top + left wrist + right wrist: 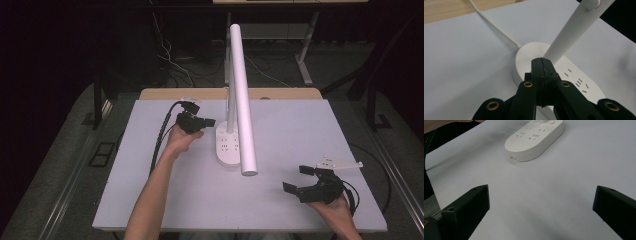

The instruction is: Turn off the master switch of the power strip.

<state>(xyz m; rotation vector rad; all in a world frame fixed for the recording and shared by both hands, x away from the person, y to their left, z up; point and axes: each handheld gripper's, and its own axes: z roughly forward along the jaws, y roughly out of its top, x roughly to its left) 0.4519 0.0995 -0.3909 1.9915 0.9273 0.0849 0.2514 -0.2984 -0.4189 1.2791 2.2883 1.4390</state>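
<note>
A white desk lamp [235, 135] stands near the middle of a pale grey table [280, 210], its oval base [227, 147] doubling as a power strip with socket slots on its top face. From that base a short upright post [231, 112] rises, and a long white tube, the lamp head [242, 95], slants over the base with its free end hanging on the person's side.

The left gripper [207, 121] is held just to the left of the base, at the height of the post's foot, its jaws pressed together with nothing between them. In the left gripper view the closed tips of this gripper [541, 62] sit right in front of the base [524, 62], close to where the post [571, 30] meets it; whether they touch the lamp cannot be told. A white cord [496, 27] runs from the far end of the base across the table toward a wooden edge [449, 10].

The right gripper [297, 180] is held well to the right of the base and nearer the person, low over the table, its jaws spread wide. The right gripper view shows those jaws far apart with bare table between them and the socket end of the base [534, 140] ahead. A forearm [150, 200] reaches in toward the left gripper.
</note>
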